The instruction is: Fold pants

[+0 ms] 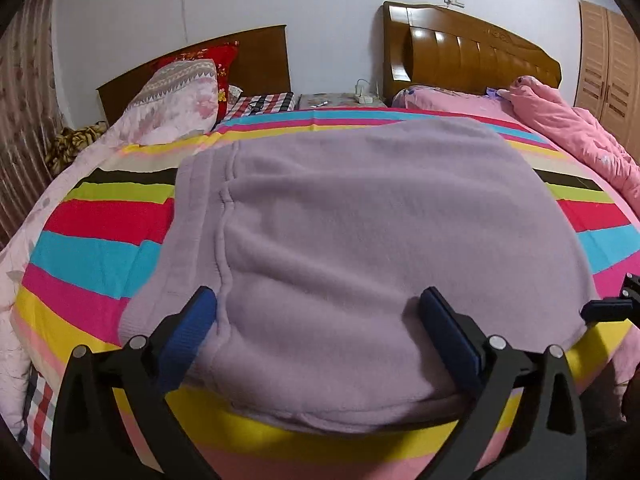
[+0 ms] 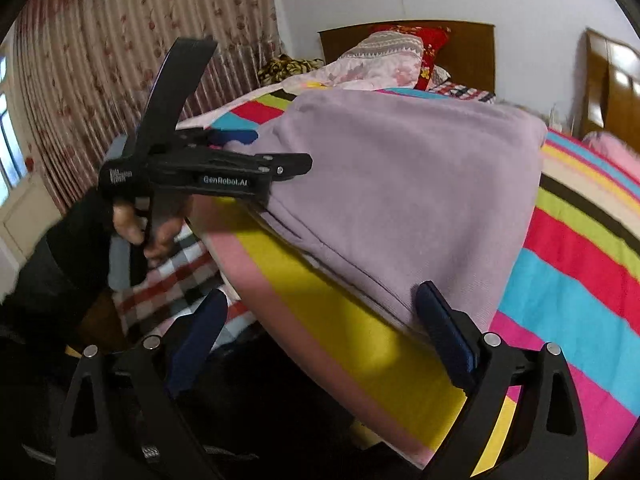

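Observation:
The lilac fleece pants (image 1: 360, 240) lie folded in a thick flat stack on the striped bedsheet (image 1: 88, 256); they also show in the right wrist view (image 2: 400, 184). My left gripper (image 1: 318, 300) is open, its blue-padded fingers spread over the near edge of the stack, holding nothing. It shows from the side in the right wrist view (image 2: 240, 140), at the stack's left corner. My right gripper (image 2: 320, 300) is open at the stack's near right corner, above the bed edge; its tip shows at the right of the left wrist view (image 1: 604, 308).
A floral pillow (image 1: 176, 96) and red cushion lie at the headboard (image 1: 256, 56). A pink quilt (image 1: 568, 128) is heaped on the second bed at right. A nightstand with a power strip (image 1: 364, 98) stands between beds. Curtains (image 2: 120, 60) hang at left.

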Available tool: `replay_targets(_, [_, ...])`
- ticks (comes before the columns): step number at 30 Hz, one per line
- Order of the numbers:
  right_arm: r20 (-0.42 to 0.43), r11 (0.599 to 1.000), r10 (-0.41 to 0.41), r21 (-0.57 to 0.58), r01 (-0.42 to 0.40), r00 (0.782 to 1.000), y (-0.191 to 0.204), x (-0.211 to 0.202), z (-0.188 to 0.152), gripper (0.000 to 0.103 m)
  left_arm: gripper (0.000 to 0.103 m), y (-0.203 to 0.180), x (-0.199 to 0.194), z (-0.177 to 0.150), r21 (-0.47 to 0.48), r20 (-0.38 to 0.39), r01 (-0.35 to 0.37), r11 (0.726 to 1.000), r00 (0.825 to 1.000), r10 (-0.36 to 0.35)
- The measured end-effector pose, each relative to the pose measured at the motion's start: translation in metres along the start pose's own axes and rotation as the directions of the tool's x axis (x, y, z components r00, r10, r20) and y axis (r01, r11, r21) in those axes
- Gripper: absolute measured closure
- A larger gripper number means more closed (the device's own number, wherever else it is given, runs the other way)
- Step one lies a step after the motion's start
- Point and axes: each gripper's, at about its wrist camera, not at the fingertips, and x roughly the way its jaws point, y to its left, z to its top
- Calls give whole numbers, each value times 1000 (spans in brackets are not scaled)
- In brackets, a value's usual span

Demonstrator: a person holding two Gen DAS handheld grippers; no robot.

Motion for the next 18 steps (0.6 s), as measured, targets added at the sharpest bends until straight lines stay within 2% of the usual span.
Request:
replay_targets(5, [-10,998,-29,-53,29,1000,10,2,-2,9,2,-3,-5,-9,5,30,-2,1000,1000,2])
replay_targets(7, [-31,999,15,-49,-16,999,7,-2,-4,4,2,-2,-8,-9,9,33,0,1000,999,-1])
replay_targets(9, [-91,994,103,-30,-106,990,1,-7,1,5,2,-3,-8,-9,9,35,0,1000,999,-1])
replay_targets(10, [-79,992,117,-38,-120,990,-4,-13,9,5,2,-3,-8,-10,11,40,-3,1000,999,2])
replay_targets(12, [-1,992,119,-44,-119,993,-17,-31,31,5,2,-3,-9,-13,13,60,-7,1000,998,6])
replay_targets(15, [127,990,136,29,-141,982,-66,-47,85,4,2,-4,-10,-15,11,81,-9,1000,997,8])
replay_targets(16, [146,984,146,78,-159,978,-93,-39,106,4,2,-4,-11,-16,12,83,-9,1000,997,8])
replay_targets(18, [124,968,155,180,-176,980,-132,-13,130,4,2,-3,-11,-15,15,83,-8,1000,997,6])
